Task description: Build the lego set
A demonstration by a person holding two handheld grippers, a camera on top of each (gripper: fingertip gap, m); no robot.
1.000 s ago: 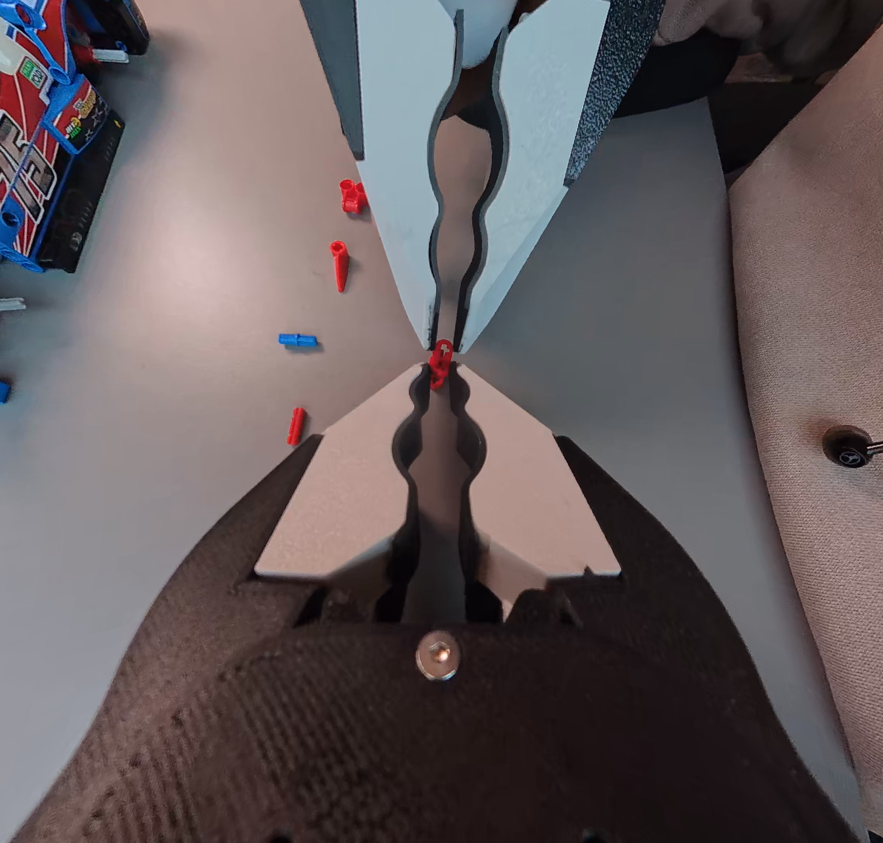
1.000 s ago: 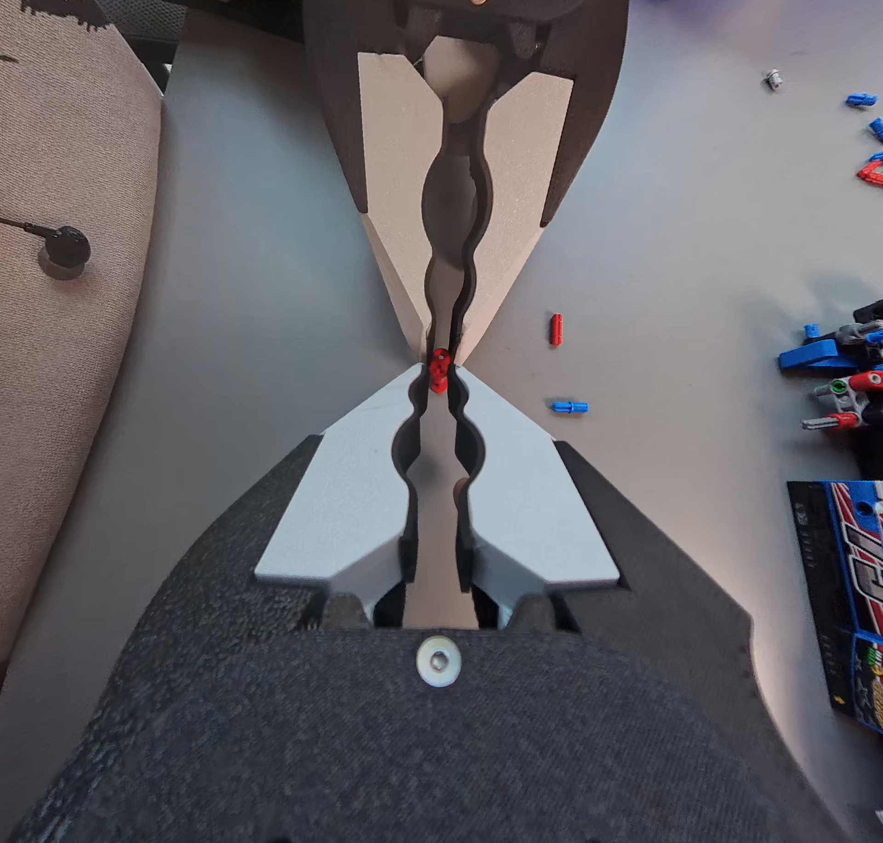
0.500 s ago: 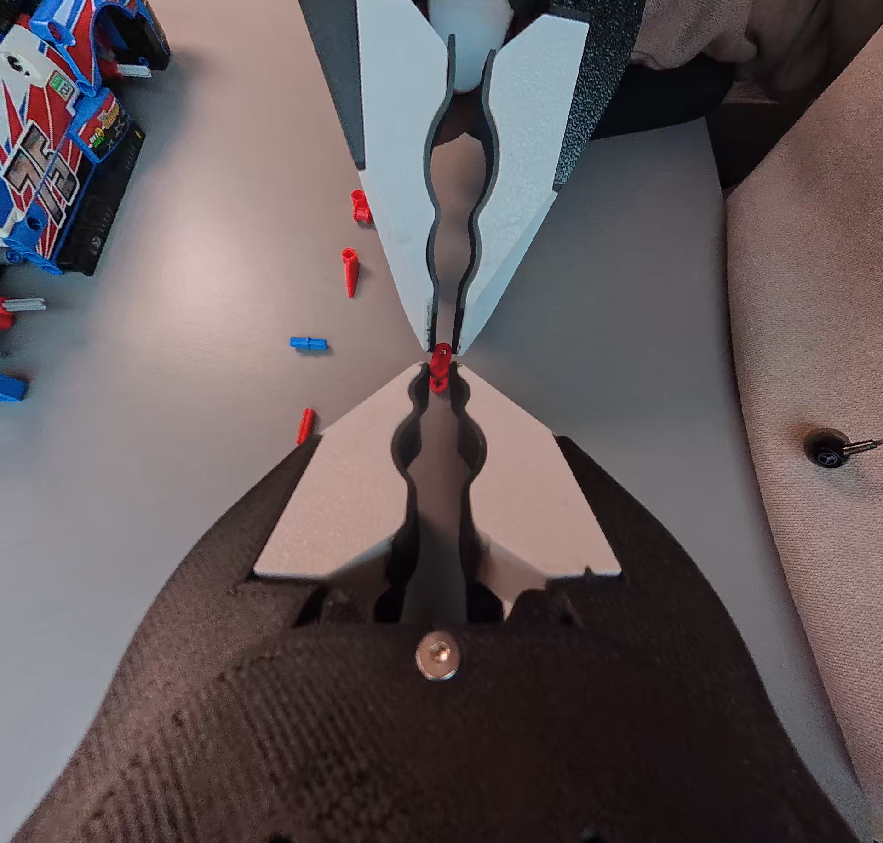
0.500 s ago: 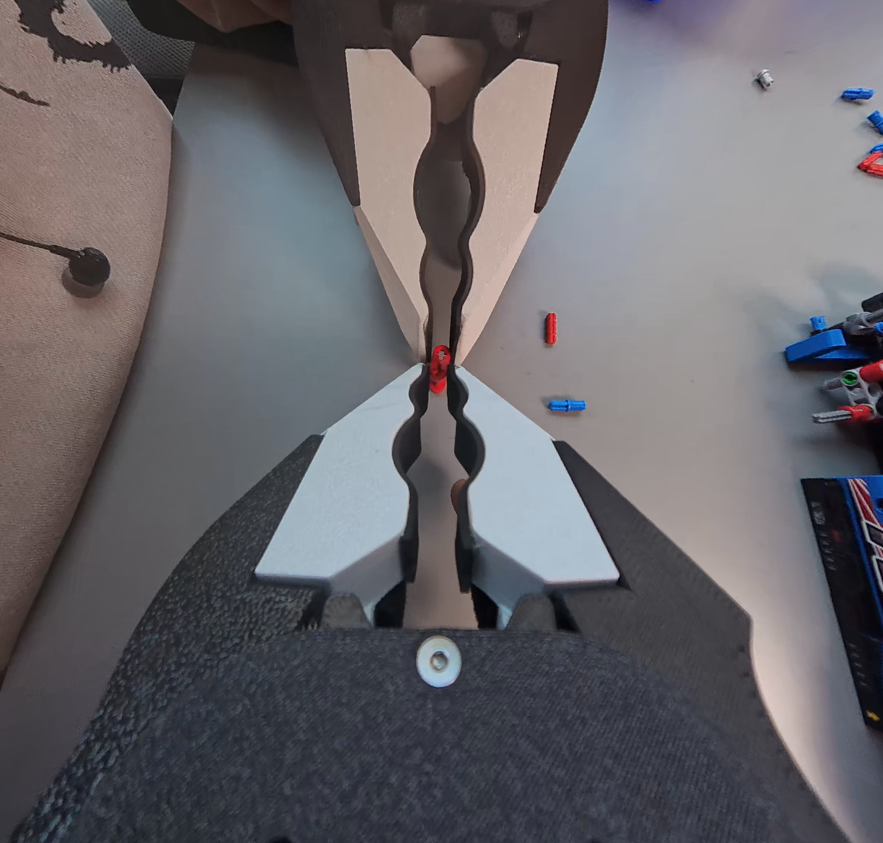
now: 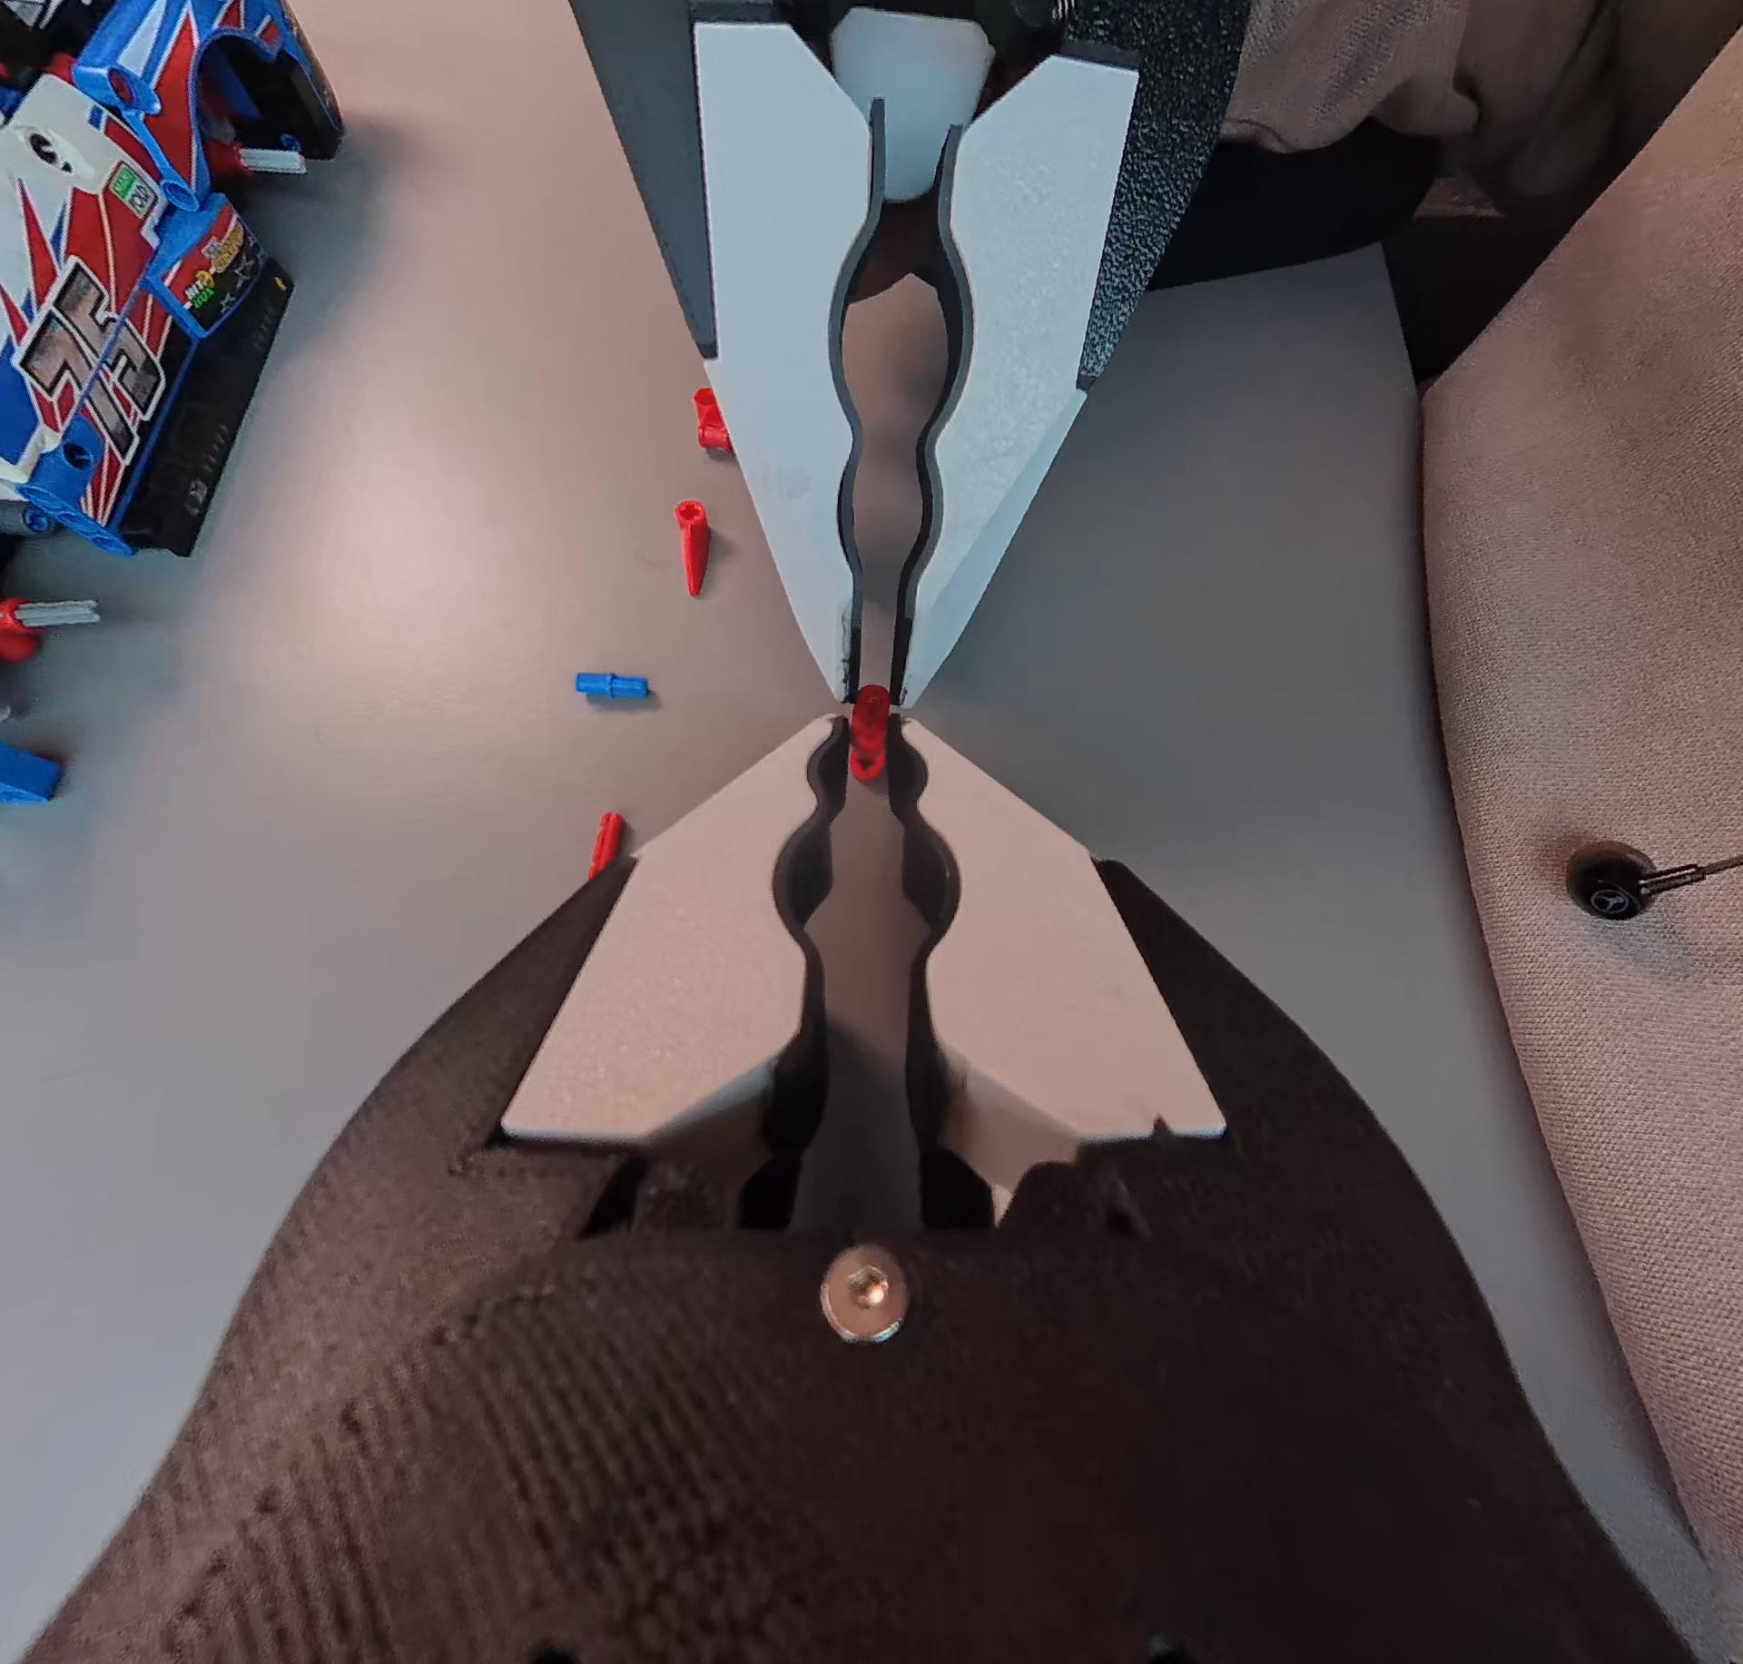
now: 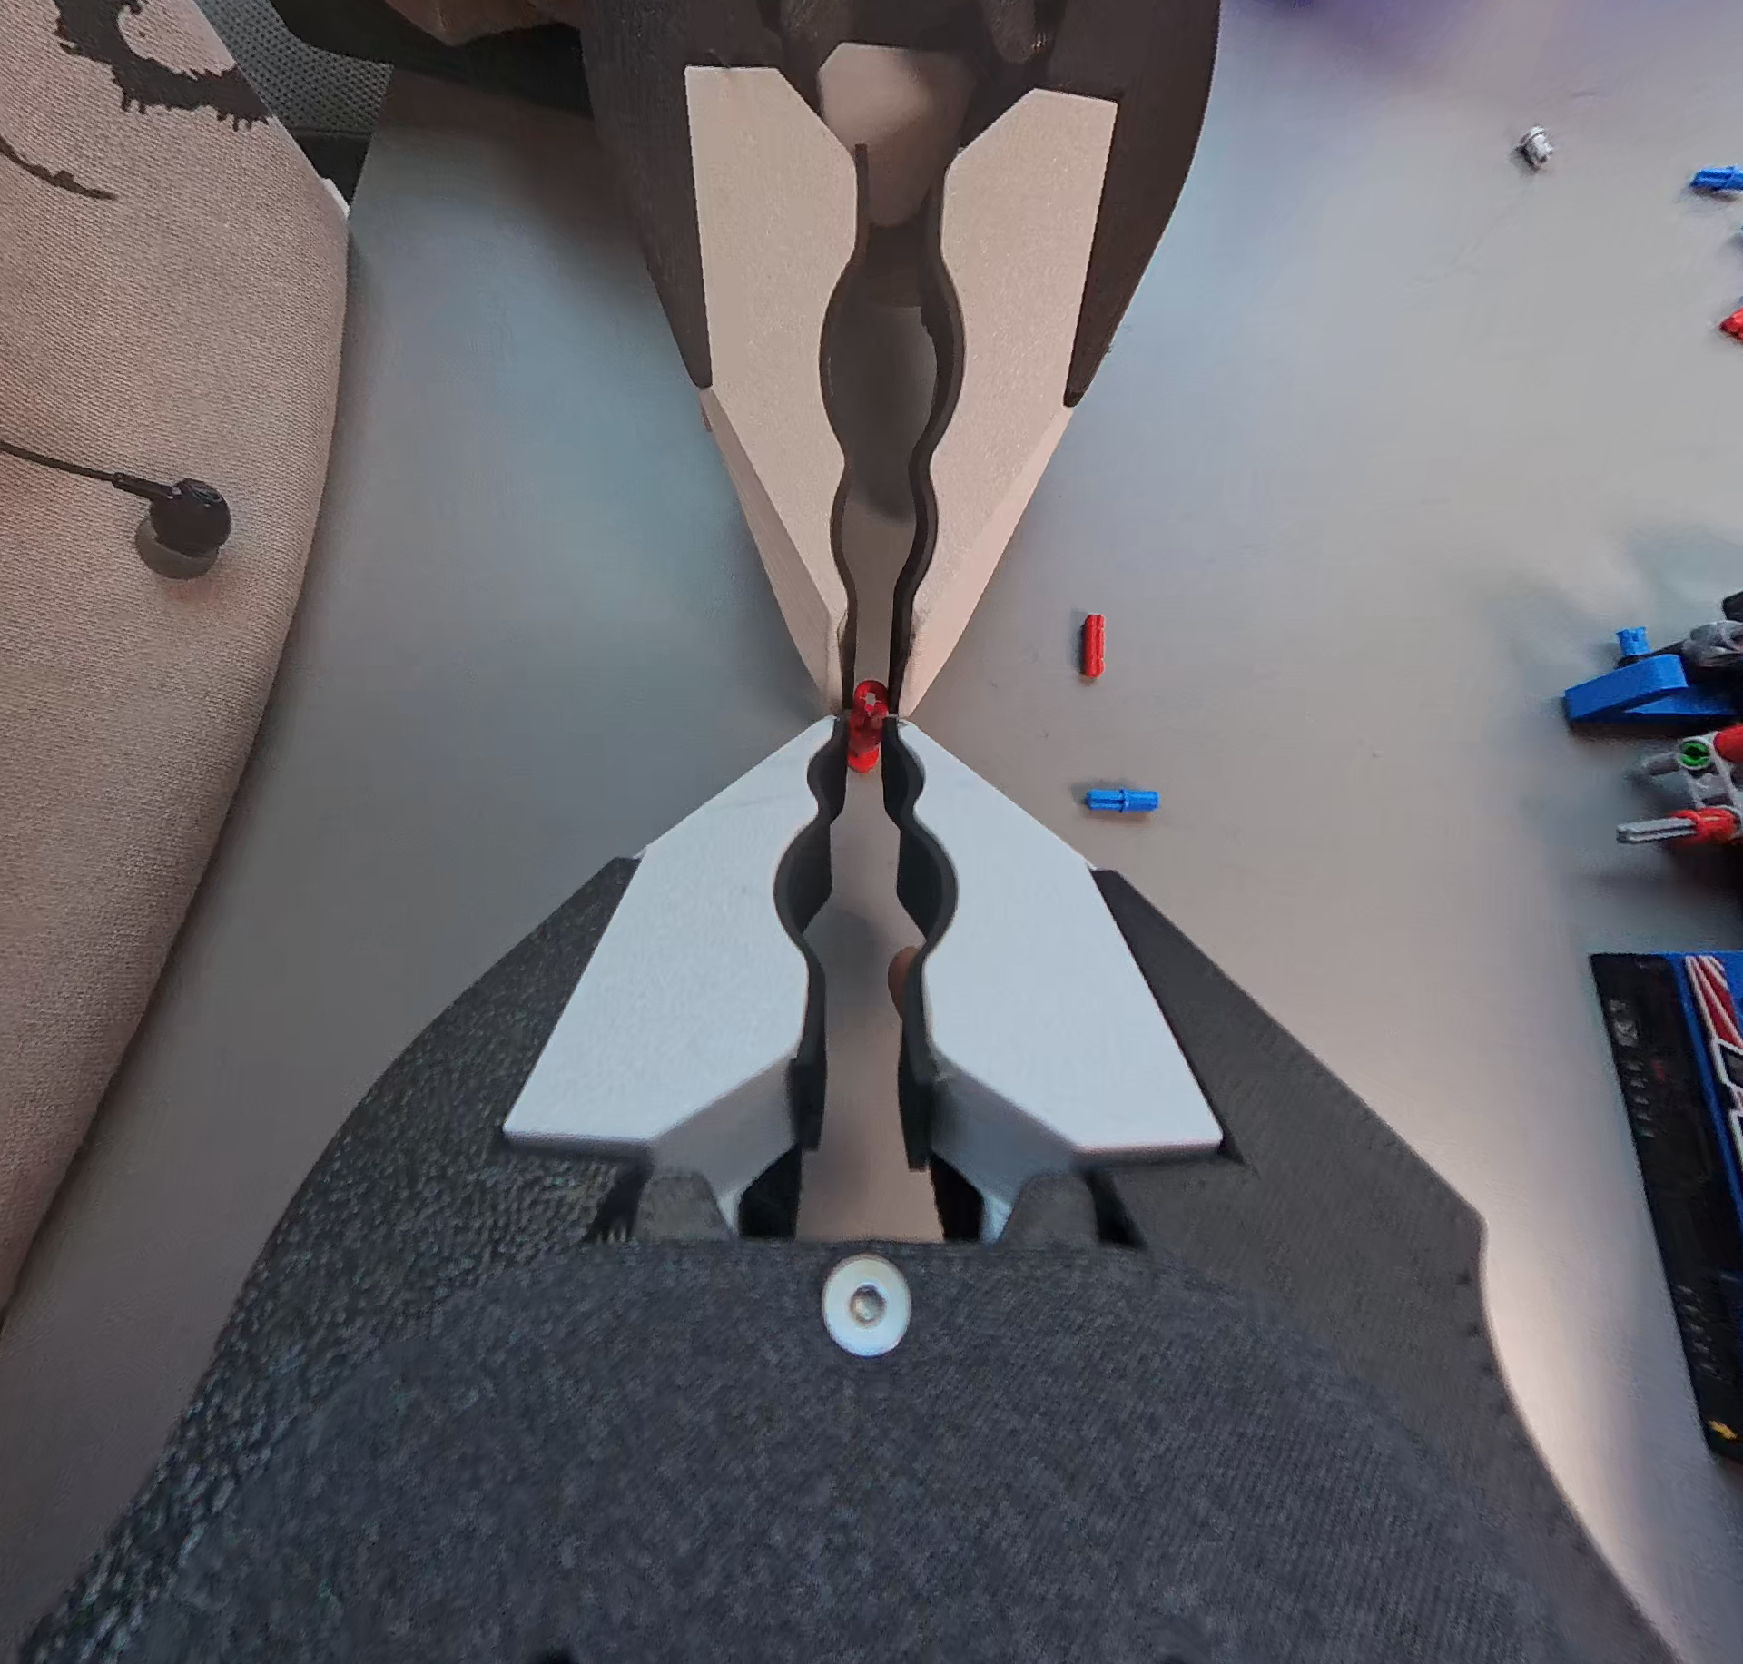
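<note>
A small red lego piece (image 5: 867, 734) is held between my two grippers, which meet tip to tip above the grey table (image 5: 377, 958). My left gripper (image 5: 868, 740) is shut on its near end. My right gripper (image 5: 874, 681) comes in from the top of the left wrist view and pinches the far end. In the right wrist view the same red piece (image 6: 865, 730) sits in my right gripper (image 6: 866, 738), and the left gripper (image 6: 872, 683) reaches in from the top. How much of the piece lies inside each pair of fingers is hidden.
A blue, red and white lego car (image 5: 104, 298) stands at the far left. A blue pin (image 5: 611, 685) and red pins (image 5: 691, 543) lie loose on the table. Blue and red parts (image 6: 1646, 690) lie at the right. A person's beige clothing (image 5: 1603, 581) borders the table. My left and right fingertips are right by each other. Both grippers' tips are roughly 6 cm from the blue pin (image 5: 611, 685). Look for it in the right wrist view (image 6: 1121, 796) too.
Both grippers stay tip to tip on the red piece. They have shifted together, so the car and loose pins slide right in the left wrist view. The red piece has turned slightly.
</note>
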